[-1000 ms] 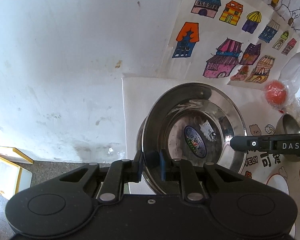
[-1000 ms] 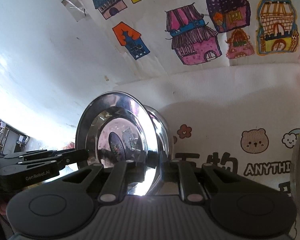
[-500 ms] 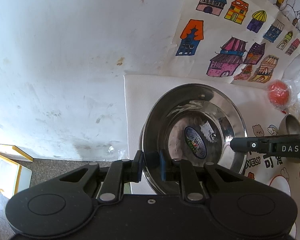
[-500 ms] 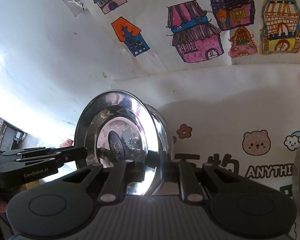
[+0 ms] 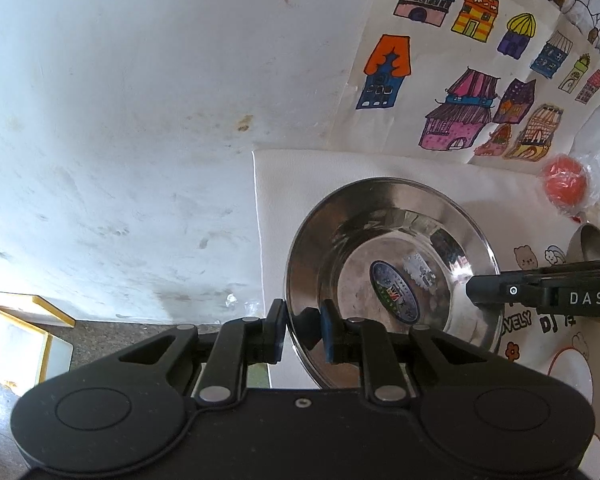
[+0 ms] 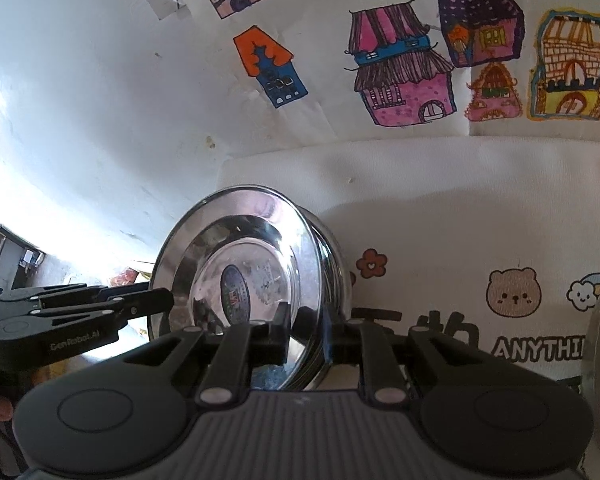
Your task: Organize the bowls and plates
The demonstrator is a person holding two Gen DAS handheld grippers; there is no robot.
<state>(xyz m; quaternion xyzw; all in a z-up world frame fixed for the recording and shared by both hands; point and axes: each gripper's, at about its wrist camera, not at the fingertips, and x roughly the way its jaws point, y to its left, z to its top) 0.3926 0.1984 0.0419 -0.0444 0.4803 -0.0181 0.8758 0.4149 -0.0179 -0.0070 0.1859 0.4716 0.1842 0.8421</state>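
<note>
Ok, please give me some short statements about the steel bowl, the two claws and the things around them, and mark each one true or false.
1. The left claw has the rim of the steel bowl between its fingers. True.
2. The right claw is far from the bowl. False: its fingers stand on both sides of the bowl's rim, and they are opening.
3. A sticker lies on the bottom of the bowl. True.
4. The bowl is full of food. False: only the sticker shows inside.
5. A red ball lies beyond the bowl, near the drawings of houses. True.
6. The cloth under the bowl is plain black. False: it is white, with a bear printed on it.
</note>
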